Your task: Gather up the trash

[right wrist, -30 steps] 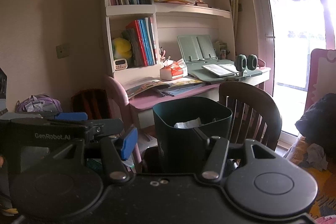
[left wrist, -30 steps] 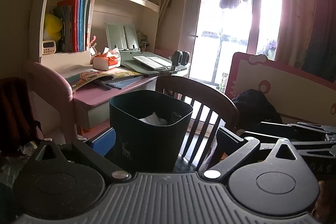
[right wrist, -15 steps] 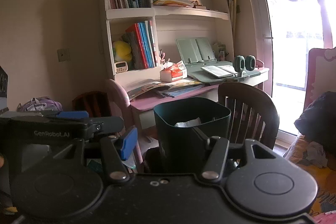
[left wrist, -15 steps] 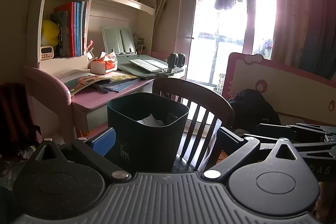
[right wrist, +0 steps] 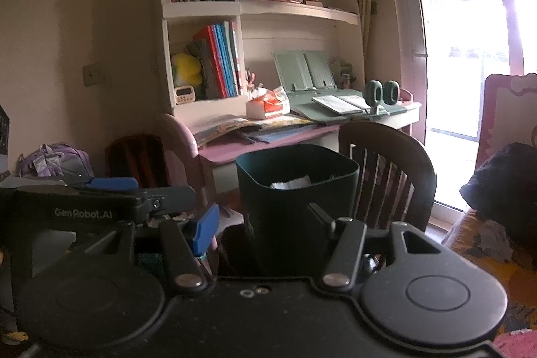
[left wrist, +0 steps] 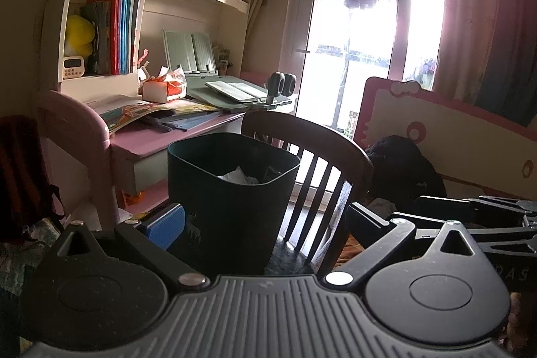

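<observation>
A dark green trash bin [left wrist: 231, 207] with white crumpled paper [left wrist: 240, 175] inside sits on a dark wooden chair [left wrist: 312, 150]. My left gripper [left wrist: 265, 220] is open, its blue-padded finger [left wrist: 164, 225] beside the bin's left side. My right gripper [right wrist: 265, 223] is open, its fingers on either side of the bin [right wrist: 295, 190], with paper [right wrist: 290, 183] showing inside. The left gripper's body shows at the left of the right wrist view [right wrist: 84, 210]. I cannot tell if either gripper touches the bin.
A pink desk [left wrist: 161, 140] with open books, a tissue box [left wrist: 164, 86] and a grey book stand [left wrist: 191, 51] stands behind the bin. Shelves of books rise above. A bright balcony door [left wrist: 352, 56] is at right. A pink headboard [left wrist: 453, 140] and dark clothing [left wrist: 406, 170] lie right.
Both views have drifted a little; the bin and chair sit slightly lower and more central in the left wrist view. The jaws have not changed.
</observation>
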`<state>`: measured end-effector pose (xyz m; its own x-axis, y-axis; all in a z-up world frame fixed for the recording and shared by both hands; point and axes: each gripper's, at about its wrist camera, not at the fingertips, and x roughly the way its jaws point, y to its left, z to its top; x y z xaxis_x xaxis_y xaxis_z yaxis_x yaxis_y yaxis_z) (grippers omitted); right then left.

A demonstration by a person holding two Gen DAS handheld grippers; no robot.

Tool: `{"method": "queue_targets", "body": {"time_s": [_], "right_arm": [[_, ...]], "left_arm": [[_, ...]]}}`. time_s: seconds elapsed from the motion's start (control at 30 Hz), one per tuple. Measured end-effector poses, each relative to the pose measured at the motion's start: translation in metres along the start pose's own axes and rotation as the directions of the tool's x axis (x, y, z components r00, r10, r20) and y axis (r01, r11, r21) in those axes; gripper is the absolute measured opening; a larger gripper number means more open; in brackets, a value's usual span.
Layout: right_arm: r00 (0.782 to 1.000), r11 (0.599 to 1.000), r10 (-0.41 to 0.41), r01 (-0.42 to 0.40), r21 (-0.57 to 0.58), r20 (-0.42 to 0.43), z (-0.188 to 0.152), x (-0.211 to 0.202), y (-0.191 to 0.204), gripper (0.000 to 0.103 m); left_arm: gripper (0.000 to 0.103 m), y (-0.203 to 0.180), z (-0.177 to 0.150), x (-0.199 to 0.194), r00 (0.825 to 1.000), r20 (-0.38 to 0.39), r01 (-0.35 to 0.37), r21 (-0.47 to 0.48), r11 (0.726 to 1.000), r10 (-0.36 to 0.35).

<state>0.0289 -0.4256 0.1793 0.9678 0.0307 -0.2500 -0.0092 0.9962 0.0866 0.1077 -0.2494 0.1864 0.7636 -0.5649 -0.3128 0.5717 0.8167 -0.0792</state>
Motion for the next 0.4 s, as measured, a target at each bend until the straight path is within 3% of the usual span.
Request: {"method": "queue_targets", "body": {"time_s": [0.4], "right_arm": [[0.998, 0.999, -0.044, 0.046, 0.022, -0.046, -0.011, 0.007, -0.005, 0.057]], "left_arm": [[0.103, -0.003, -0.008, 0.014, 0.999, -0.035, -0.011, 0.006, 1.0, 0.012]]}}
